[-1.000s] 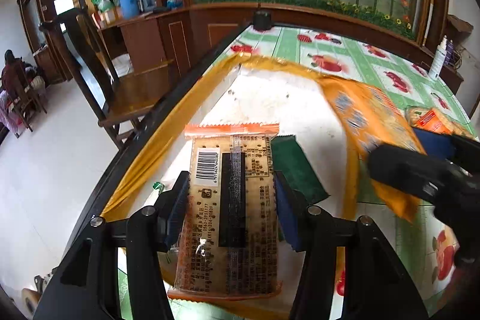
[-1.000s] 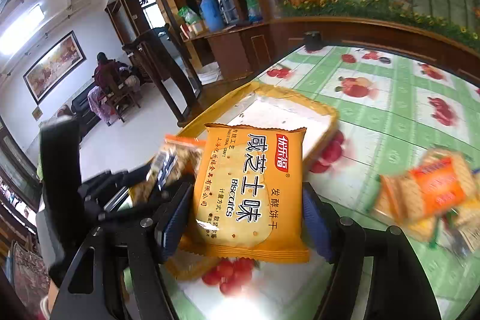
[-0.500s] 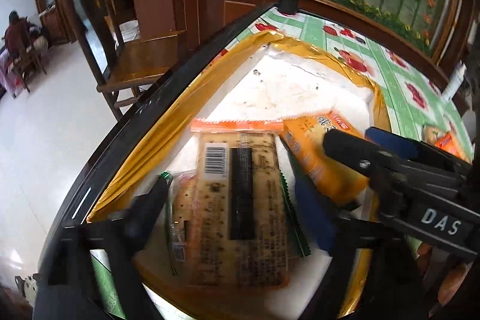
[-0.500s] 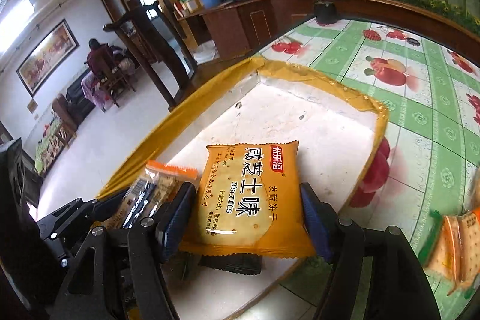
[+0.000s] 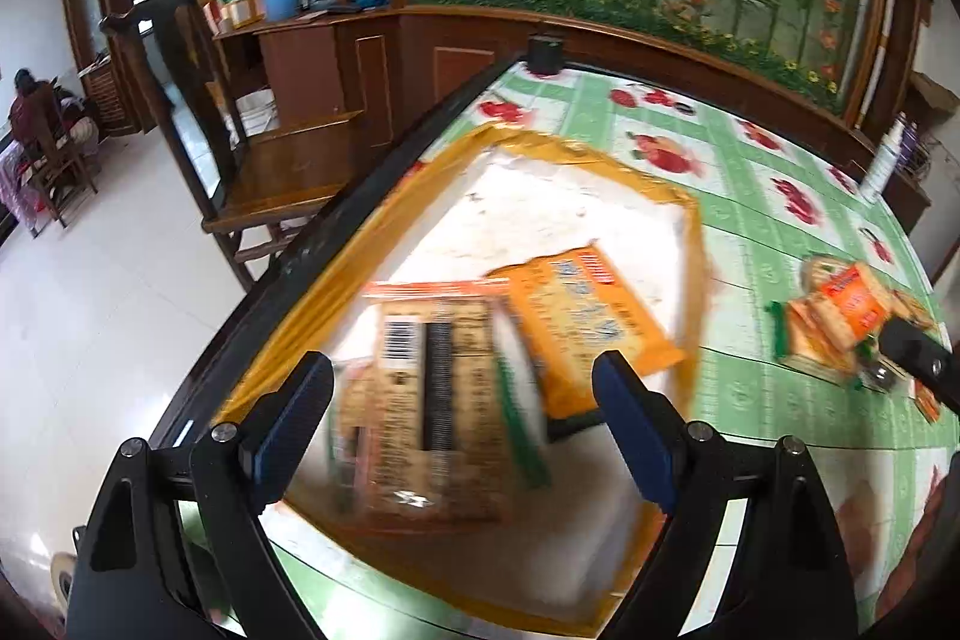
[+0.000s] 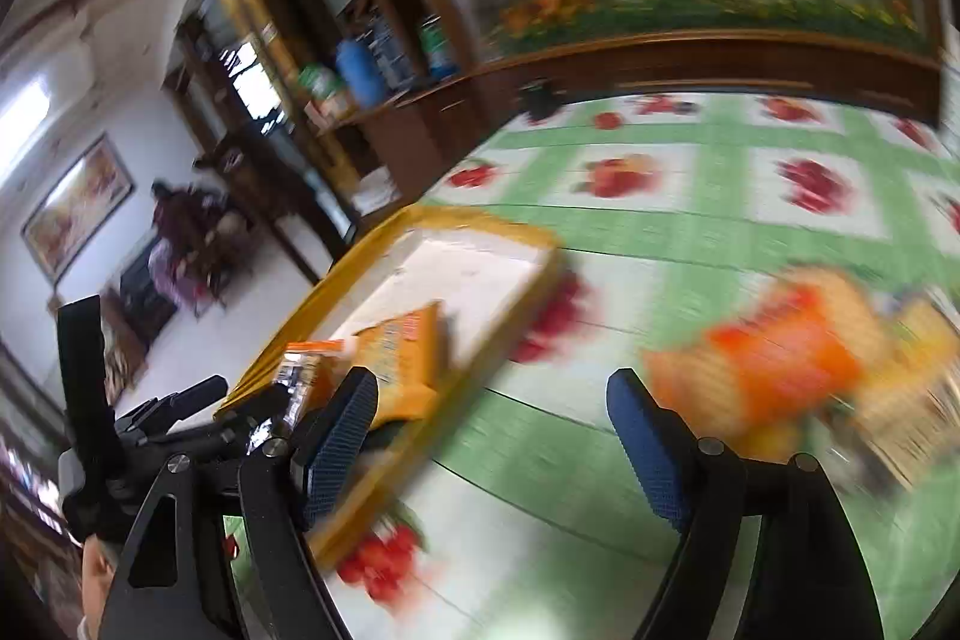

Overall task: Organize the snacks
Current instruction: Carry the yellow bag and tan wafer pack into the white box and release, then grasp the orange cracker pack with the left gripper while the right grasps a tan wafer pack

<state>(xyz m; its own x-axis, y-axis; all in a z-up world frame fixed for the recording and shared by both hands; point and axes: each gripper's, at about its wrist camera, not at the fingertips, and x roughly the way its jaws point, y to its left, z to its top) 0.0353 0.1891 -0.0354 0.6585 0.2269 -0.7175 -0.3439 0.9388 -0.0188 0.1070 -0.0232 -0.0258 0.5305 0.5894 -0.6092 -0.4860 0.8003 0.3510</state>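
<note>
Your left hand-held gripper and right hand-held gripper: both spread, empty. Brown barcoded snack packet and orange biscuit packet: lay side by side in yellow-rimmed white tray. Orange cracker packs: on table.

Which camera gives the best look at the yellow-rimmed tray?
The left wrist view: the yellow-rimmed white tray fills its middle, seen from above, though blurred. The right wrist view shows it only obliquely, far left, partly hidden.

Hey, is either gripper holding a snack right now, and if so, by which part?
Neither. The left gripper and right gripper are both open and empty; the barcode packet and yellow biscuit packet lie in the tray.
</note>
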